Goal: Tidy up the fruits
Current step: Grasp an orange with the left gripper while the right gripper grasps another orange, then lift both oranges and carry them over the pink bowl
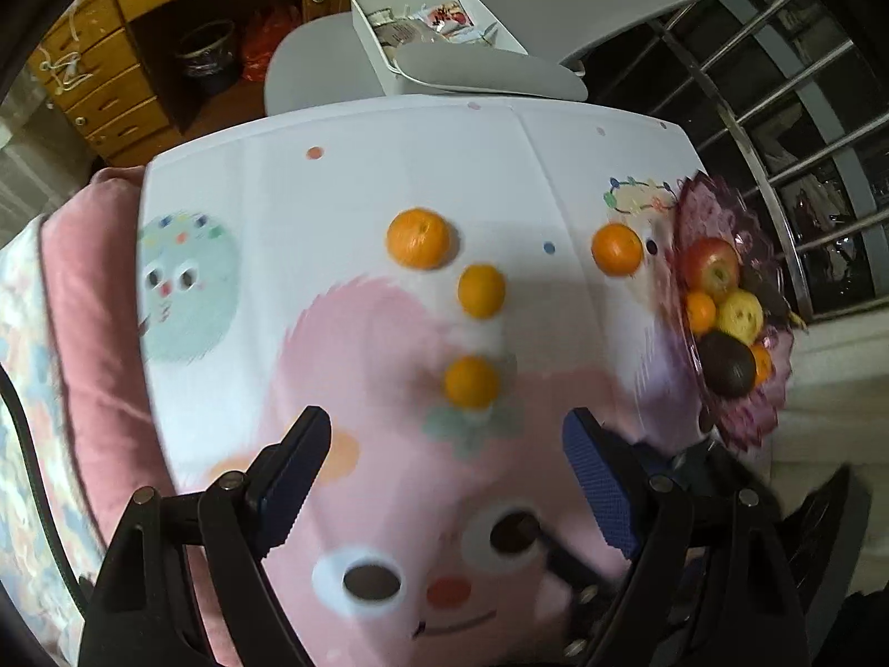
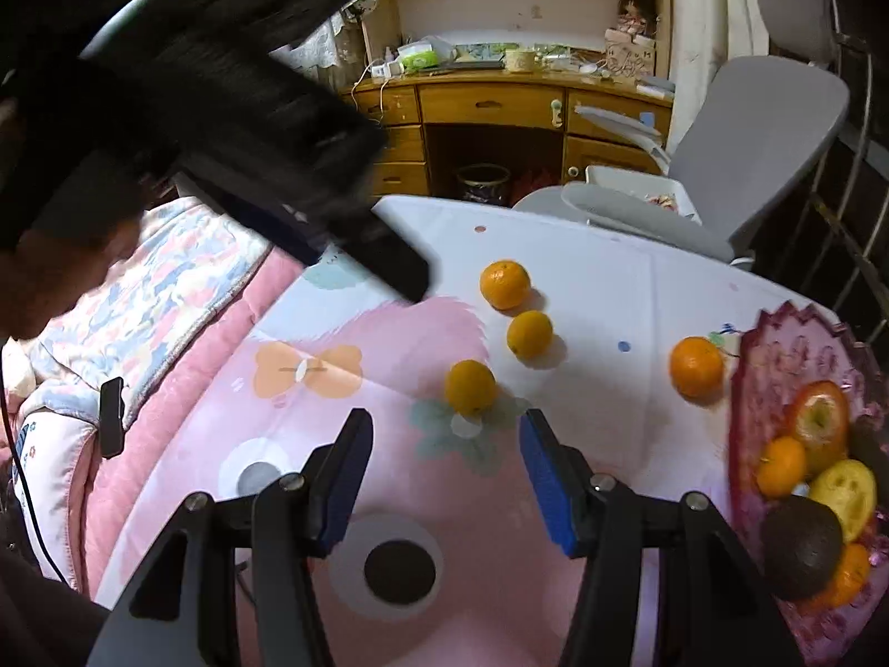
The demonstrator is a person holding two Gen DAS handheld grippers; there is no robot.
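Observation:
Several oranges lie loose on the cartoon-print table [image 1: 289,211]: the nearest orange [image 1: 471,382] [image 2: 469,387], a middle one [image 1: 482,290] [image 2: 529,334], a far one [image 1: 418,238] [image 2: 504,284], and one [image 1: 617,249] [image 2: 696,367] beside the purple glass fruit plate [image 1: 747,417] [image 2: 761,389]. The plate holds an apple [image 1: 712,262] [image 2: 821,417], a yellow fruit [image 1: 740,315], a dark avocado [image 1: 727,362] [image 2: 803,547] and small oranges. My left gripper [image 1: 447,444] is open just short of the nearest orange. My right gripper [image 2: 444,439] is open, also just before it.
A pink quilt [image 1: 94,305] [image 2: 183,328] lies along the table's left side. A grey chair [image 1: 483,69] [image 2: 767,128] with a white tray [image 1: 439,16] stands behind the table. A wooden desk [image 2: 494,105] is farther back. Metal railings [image 1: 778,111] are at the right.

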